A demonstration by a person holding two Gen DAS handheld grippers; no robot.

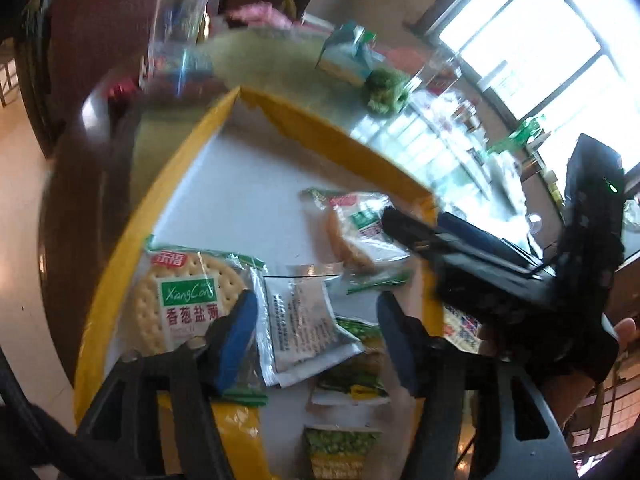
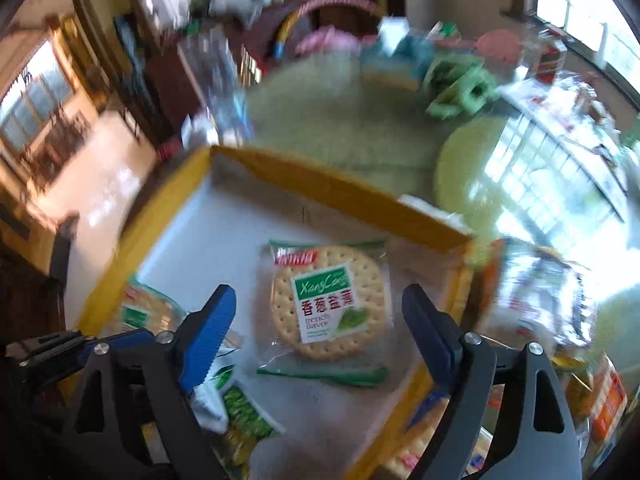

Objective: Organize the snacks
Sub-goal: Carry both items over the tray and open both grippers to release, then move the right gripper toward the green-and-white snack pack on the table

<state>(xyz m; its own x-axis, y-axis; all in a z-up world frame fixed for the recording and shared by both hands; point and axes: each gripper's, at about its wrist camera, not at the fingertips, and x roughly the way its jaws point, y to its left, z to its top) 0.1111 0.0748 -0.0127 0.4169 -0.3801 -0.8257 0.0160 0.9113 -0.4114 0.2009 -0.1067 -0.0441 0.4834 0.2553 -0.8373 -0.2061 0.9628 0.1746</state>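
Both of your grippers hang over the yellow-walled tray (image 2: 328,184), whose white floor holds the snacks. Your left gripper (image 1: 314,334) has its jaws spread wide and empty, straddling a clear silver-backed packet (image 1: 298,320) that lies printed side down; one round cracker pack (image 1: 184,300) with a green label sits just to the left of it, partly under the left blue pad (image 1: 236,344). Nearer the camera in that view lie green pea snack packets (image 1: 344,446), one overlapping the silver packet's corner. Your right gripper (image 2: 318,336) is likewise wide apart and holding nothing, and a second cracker pack (image 2: 330,306) lies flat on the tray floor between its fingers, apart from both pads as far as the blurred frame shows. From the left wrist view that same pack shows further back near the tray's right wall, with the right gripper's fingers reaching over it. Outside the tray, on the surface (image 2: 552,184), more wrapped snacks (image 2: 536,292) lie blurred just beyond the right wall, and pale green round mats (image 2: 464,172) lie past the far wall.
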